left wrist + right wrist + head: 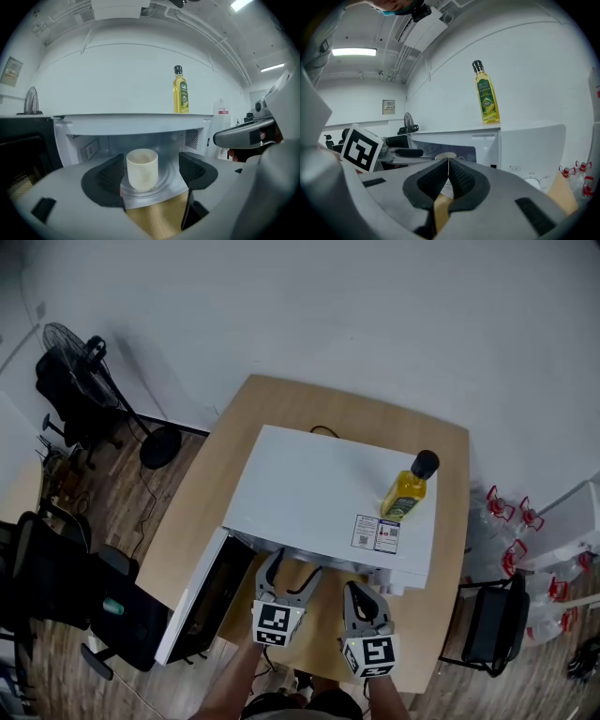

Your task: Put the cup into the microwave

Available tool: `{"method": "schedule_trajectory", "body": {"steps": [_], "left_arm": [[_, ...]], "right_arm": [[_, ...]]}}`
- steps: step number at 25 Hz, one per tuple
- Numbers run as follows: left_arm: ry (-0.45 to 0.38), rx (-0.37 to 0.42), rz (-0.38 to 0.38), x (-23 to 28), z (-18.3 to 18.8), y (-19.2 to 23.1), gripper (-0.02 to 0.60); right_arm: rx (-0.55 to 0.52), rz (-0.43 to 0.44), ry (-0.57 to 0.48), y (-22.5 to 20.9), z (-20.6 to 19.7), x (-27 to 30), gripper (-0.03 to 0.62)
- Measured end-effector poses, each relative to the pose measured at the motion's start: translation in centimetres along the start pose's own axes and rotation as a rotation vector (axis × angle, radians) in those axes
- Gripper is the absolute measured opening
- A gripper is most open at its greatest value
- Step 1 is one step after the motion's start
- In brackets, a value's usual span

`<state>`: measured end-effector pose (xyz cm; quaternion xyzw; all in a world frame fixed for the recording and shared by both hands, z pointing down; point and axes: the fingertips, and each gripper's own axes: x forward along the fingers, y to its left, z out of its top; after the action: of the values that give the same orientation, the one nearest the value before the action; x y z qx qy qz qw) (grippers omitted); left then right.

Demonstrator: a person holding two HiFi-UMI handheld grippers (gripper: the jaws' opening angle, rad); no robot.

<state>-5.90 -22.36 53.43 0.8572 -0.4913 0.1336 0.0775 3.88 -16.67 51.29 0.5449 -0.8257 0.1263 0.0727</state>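
Yellow oil bottle (407, 493) atop microwave (300, 486)

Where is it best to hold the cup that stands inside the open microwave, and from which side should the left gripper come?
Grip the cup on its side wall near mid-height, coming in level through the open front of the microwave. It stands upright, straight-walled, with no handle showing, so the open fingers of the left gripper fit on either side. The roof probably bars a top approach.

A plain office or test room: bare white walls (328, 306), wood-plank floor (122, 493), black office chairs (52, 582), a standing fan (70, 343), ceiling strip lights (354, 52), and a microwave (309, 488) on a lone wooden tabletop (183, 531).
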Motion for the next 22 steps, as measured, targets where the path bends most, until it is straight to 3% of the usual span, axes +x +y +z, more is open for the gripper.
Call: {"method": "schedule_trajectory", "body": {"steps": [5,13,22], "left_arm": [[-0.022,0.006,0.007,-2.8,1.2,-1.0,0.367],[-0.031,0.024,0.031,-7.9,2.5,-2.3,0.241],[-0.064,0.036,0.029,-14.4,3.8,-3.9,0.155]], "right_arm": [[-0.014,-0.030,-0.025,-0.1,1.4,-1.8,0.018],[-0.055,-0.061,-0.078,1.3,3.8,-5.6,0.018],[-0.098,-0.068,-0.115,4.1,5.1,-10.3,0.018]]}}
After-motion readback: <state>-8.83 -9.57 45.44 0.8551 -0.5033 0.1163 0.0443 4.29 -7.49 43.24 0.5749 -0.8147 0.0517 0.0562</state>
